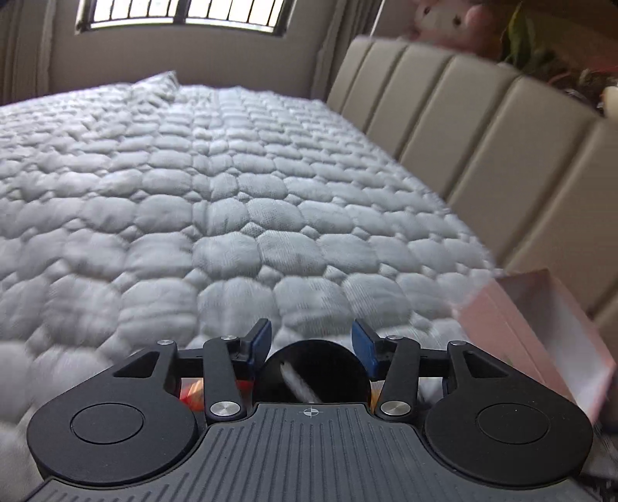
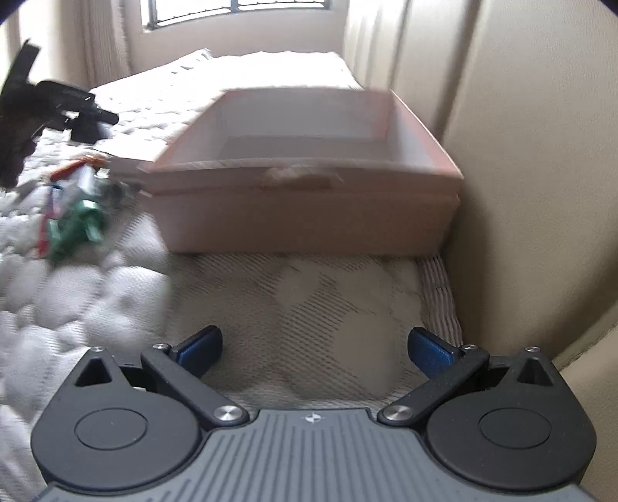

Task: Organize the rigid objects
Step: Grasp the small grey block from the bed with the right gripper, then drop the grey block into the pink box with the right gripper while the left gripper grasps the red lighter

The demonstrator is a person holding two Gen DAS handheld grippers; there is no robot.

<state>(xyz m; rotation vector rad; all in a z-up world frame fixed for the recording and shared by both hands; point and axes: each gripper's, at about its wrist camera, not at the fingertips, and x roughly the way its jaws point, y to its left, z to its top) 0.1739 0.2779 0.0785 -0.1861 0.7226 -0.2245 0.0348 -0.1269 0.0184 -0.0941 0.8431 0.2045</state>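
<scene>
Both grippers spread wide, nothing held: left gripper (image 1: 311, 341) over quilt (image 1: 193, 193), right gripper (image 2: 314, 349) facing pink box (image 2: 309, 216).

Quilted bed (image 1: 231, 185), beige headboard (image 1: 483, 146), barred window (image 1: 181, 15)

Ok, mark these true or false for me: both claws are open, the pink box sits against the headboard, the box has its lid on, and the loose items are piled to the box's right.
1. Both claws are open: true. The left claw and right claw hold nothing.
2. The pink box sits against the padded headboard: true.
3. The box has its lid on: false, its top is open.
4. The loose items lie to the box's right: false, they lie to its left on the quilt.
</scene>
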